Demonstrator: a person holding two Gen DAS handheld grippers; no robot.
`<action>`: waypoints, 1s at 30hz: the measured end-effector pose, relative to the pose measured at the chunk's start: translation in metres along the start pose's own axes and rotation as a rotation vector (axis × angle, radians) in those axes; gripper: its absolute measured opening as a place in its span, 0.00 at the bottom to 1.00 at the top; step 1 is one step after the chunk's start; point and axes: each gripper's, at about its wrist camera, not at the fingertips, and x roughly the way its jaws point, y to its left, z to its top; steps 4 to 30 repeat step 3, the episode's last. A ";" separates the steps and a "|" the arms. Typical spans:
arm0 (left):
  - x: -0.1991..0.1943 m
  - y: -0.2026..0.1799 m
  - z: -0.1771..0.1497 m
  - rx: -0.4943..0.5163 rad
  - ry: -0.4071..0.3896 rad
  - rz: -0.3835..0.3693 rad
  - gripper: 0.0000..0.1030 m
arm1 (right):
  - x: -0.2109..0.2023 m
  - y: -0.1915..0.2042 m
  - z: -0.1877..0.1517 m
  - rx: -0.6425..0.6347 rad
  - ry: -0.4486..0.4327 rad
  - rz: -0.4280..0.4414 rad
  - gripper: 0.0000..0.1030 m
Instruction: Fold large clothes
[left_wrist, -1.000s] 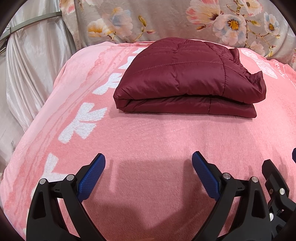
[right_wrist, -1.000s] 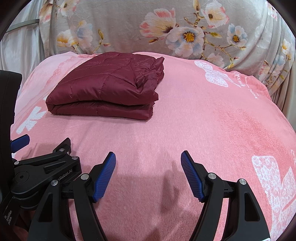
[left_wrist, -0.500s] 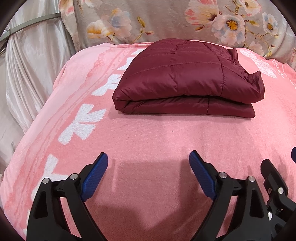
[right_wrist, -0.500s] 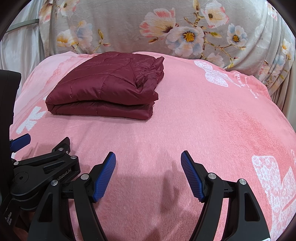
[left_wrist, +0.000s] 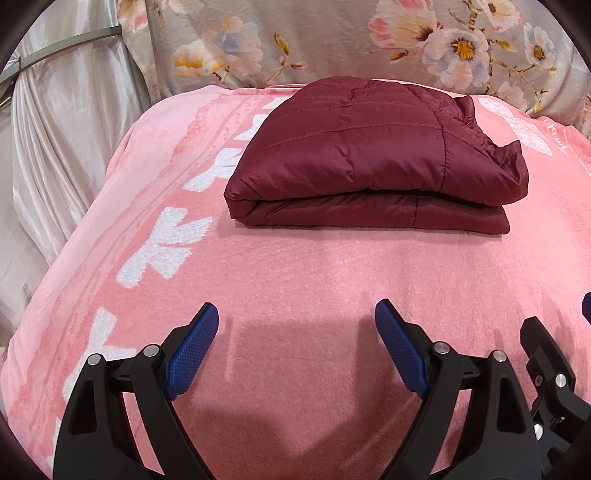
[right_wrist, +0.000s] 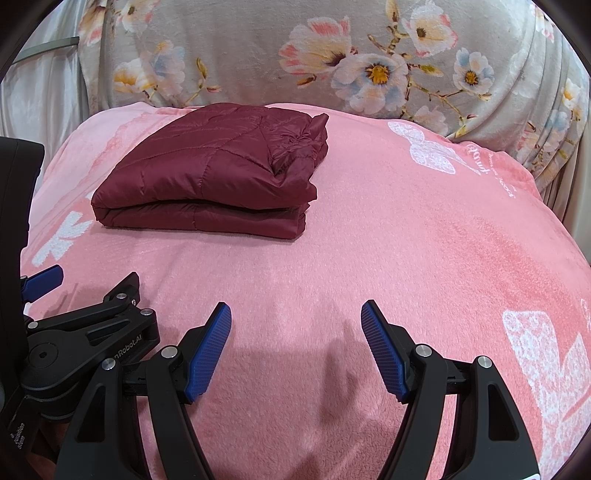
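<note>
- Maroon quilted jacket (left_wrist: 373, 158) lies folded in a flat bundle on the pink blanket (left_wrist: 295, 280), far side, left of the middle.
- Long axis runs left to right; folded edge faces near, loose gathered end at right.
- Left tongs (left_wrist: 296, 325) sit straight in front of it, nearer than the right tongs (right_wrist: 295, 326), from which it lies far-left.
- Both tongs released, nothing between them; the left pair has just narrowed slightly.
- Bare blanket all round; wide room to the right. Flowered cloth (right_wrist: 332, 55) close behind.
- Fold looks finished.
</note>
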 end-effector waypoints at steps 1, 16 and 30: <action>-0.001 -0.001 0.000 0.000 0.000 0.001 0.82 | 0.000 0.000 0.000 0.000 0.000 -0.001 0.69; 0.000 -0.001 -0.001 0.000 -0.001 0.001 0.82 | 0.000 0.001 -0.001 0.001 0.000 -0.001 0.69; 0.000 -0.001 -0.001 0.000 -0.001 0.001 0.82 | 0.000 0.001 -0.001 0.001 0.000 -0.001 0.69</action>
